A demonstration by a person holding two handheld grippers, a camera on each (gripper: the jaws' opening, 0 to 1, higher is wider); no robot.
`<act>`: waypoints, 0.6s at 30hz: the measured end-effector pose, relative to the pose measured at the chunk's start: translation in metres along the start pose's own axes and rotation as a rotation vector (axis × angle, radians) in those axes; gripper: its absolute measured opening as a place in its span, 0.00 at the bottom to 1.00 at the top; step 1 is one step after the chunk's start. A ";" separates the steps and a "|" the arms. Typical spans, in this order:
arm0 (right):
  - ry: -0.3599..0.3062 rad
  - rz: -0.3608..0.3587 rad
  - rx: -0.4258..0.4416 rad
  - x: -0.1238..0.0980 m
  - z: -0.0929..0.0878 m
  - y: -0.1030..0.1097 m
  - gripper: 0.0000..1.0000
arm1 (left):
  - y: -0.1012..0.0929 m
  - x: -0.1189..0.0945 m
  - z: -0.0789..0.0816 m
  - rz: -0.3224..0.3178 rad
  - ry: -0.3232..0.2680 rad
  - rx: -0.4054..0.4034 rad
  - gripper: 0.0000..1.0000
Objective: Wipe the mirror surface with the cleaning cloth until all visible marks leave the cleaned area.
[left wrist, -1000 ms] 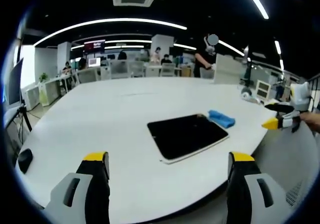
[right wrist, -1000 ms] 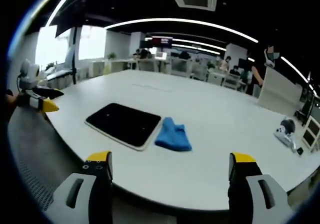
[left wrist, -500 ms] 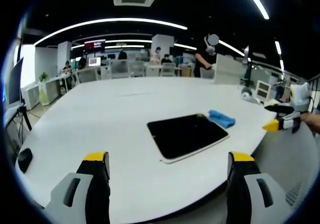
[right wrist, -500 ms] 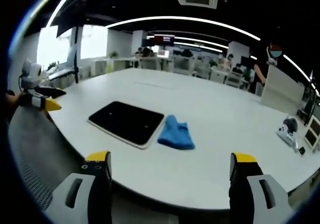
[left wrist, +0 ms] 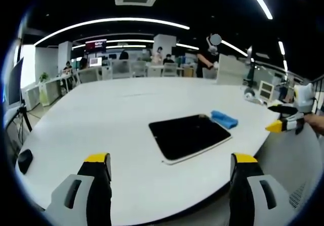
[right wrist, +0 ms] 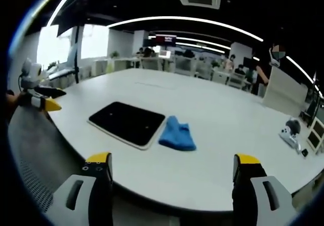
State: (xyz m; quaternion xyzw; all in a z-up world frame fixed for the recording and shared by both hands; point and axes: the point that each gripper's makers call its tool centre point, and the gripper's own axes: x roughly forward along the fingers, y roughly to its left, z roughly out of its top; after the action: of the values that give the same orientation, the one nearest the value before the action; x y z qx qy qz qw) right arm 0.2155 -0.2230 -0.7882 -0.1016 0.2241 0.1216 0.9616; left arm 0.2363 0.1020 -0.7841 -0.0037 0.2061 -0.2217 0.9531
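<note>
The approach step is judged to be in hand. Both the left tool [left wrist: 169,173] and right tool [right wrist: 172,173] are spread and empty. On the table [right wrist: 217,130], the blue cloth [right wrist: 176,133] lies touching the mirror [right wrist: 126,123] at its 3 o'clock edge; next, the cloth must be pinched.

On the worktop [left wrist: 101,125] the mirror [left wrist: 189,136] lies flat near the edge, with the cleaning cloth [left wrist: 224,119] just beside it. In the right gripper view the cloth sits to the right of the mirror. Both hand-held grippers hang off the worktop's edge, the left hand-held gripper [left wrist: 169,185] and the right hand-held gripper [right wrist: 172,185] well apart, short of both things.
</note>
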 end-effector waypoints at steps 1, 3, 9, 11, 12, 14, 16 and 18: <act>0.002 -0.001 0.001 0.000 0.000 0.000 0.99 | -0.001 0.000 0.001 -0.004 -0.006 -0.007 0.98; 0.007 -0.001 0.002 0.000 -0.001 0.000 0.99 | -0.001 0.000 0.001 -0.003 -0.007 -0.008 0.98; 0.019 0.003 0.006 0.001 -0.003 0.000 1.00 | -0.001 0.000 0.004 -0.001 -0.024 -0.012 0.99; 0.021 0.005 0.006 0.001 -0.003 0.000 1.00 | 0.000 0.000 0.004 0.000 -0.023 -0.008 0.99; 0.020 0.005 0.006 0.001 -0.003 0.000 1.00 | -0.001 0.000 0.004 -0.002 -0.022 -0.010 0.99; 0.016 -0.004 0.004 0.001 -0.003 -0.002 1.00 | -0.001 0.000 0.003 -0.001 -0.020 -0.007 0.99; 0.016 -0.005 0.005 0.000 -0.003 -0.002 1.00 | -0.001 0.000 0.003 -0.002 -0.020 -0.010 0.99; 0.017 -0.006 0.006 0.001 -0.003 -0.002 1.00 | -0.001 0.000 0.003 -0.002 -0.019 -0.007 0.98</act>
State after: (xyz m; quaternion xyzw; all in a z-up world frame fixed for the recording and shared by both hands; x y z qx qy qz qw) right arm 0.2153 -0.2259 -0.7909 -0.1006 0.2325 0.1170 0.9603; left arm 0.2374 0.1011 -0.7814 -0.0095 0.1978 -0.2217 0.9548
